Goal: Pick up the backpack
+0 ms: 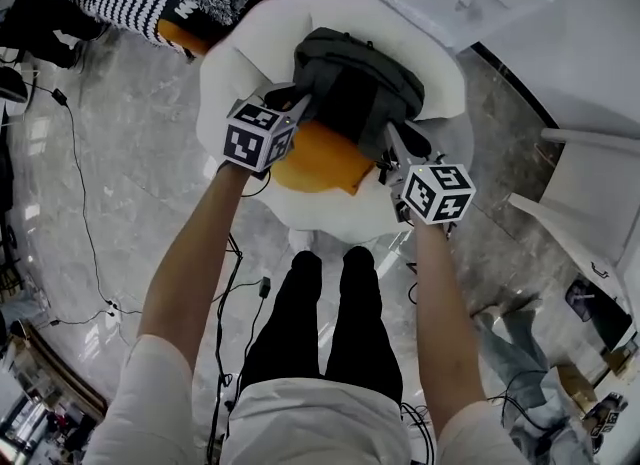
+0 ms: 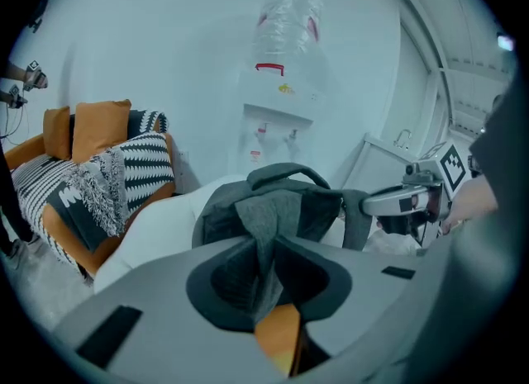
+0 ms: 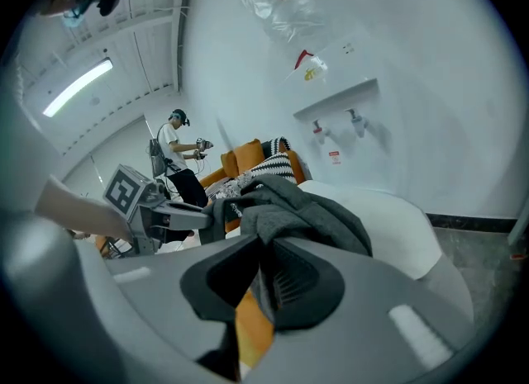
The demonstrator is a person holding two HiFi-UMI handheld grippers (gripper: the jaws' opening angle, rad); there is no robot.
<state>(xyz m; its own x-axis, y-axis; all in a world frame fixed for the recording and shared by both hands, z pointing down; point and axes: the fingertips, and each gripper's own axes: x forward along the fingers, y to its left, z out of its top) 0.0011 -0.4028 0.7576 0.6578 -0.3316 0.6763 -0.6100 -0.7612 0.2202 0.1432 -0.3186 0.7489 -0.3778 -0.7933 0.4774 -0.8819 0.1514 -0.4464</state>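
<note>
Left gripper and right gripper pinch the backpack's opposite sides, apparently to raise it level above the chair.

text: none legible | water dispenser: red labels, too small to read | numbers: none

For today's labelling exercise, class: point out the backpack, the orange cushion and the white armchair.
backpack [image 1: 350,78], head view, on its dark top panel.
orange cushion [image 1: 315,161], head view, on the middle of its bare face.
white armchair [image 1: 225,68], head view, on its rounded left rim.
</note>
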